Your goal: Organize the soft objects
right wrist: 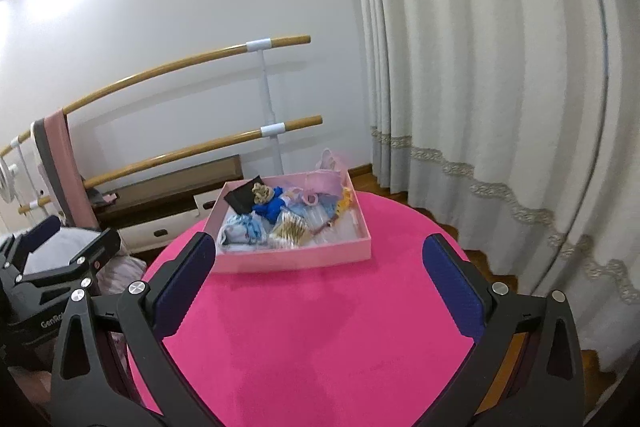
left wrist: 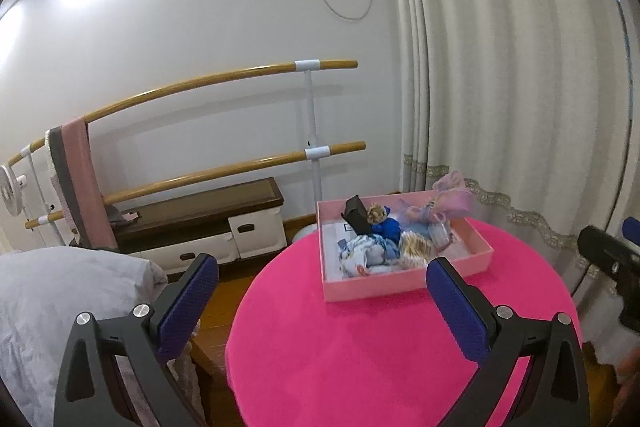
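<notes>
Soft items sit heaped in a shallow pink cardboard box (left wrist: 404,285) at the far edge of a round table draped in bright magenta cloth (left wrist: 360,355), straight ahead of two hand-held grippers that hover over the near edge. Both the left gripper with blue-padded black fingers (left wrist: 322,301) and the matching right gripper (right wrist: 320,279) are spread wide and carry nothing. Inside the box, a pale blue-and-white bundle of fabric (right wrist: 242,231) fills the near-left corner, a royal-blue plush piece (right wrist: 272,207) lies mid-box beside a small black pouch (right wrist: 242,201) toward the far-left corner, and a lilac gauzy bag (right wrist: 326,181) spills over the far edge. The box's long axis runs roughly across the right gripper's line of sight, its near wall facing that gripper almost squarely; from the left wrist view the box lies ahead and to the right, turned at an angle. Judging by that framing, the right gripper appears slightly the nearer and better aligned, with bare magenta cloth between its fingers and the box wall. The coming reach likely runs forward and down over that near wall, most readily to the pale bundle.
</notes>
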Demonstrator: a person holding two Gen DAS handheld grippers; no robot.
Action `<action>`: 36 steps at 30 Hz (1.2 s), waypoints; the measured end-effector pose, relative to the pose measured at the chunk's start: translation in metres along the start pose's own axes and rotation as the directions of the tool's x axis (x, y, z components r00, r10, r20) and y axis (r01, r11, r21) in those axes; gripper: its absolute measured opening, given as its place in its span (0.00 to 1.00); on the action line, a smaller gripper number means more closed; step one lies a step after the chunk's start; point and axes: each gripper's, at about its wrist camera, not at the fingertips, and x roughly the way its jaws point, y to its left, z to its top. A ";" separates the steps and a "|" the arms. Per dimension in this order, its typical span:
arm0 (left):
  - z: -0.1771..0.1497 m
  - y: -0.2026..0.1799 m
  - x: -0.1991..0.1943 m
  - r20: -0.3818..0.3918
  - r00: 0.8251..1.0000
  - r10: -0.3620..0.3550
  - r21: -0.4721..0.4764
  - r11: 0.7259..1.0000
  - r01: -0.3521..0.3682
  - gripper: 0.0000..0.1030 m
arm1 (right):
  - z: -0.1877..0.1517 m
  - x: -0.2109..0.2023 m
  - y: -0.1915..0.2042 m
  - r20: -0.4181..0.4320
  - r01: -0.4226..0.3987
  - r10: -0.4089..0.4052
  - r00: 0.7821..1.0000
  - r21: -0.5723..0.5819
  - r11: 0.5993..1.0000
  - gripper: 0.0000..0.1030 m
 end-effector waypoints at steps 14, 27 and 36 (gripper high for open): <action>-0.032 0.004 -0.141 0.031 0.998 -0.050 -0.019 0.999 0.051 1.00 | -0.026 -0.092 0.033 0.085 -0.010 0.015 0.996 -0.064 0.998 1.00; -0.040 0.011 -0.188 0.028 0.999 -0.018 -0.022 1.000 0.018 1.00 | -0.031 -0.123 0.022 0.140 0.005 -0.001 0.990 -0.026 1.000 1.00; -0.032 0.019 -0.191 0.029 0.999 -0.020 -0.046 0.999 0.021 1.00 | -0.033 -0.126 0.022 0.134 -0.001 0.006 0.991 -0.034 0.999 1.00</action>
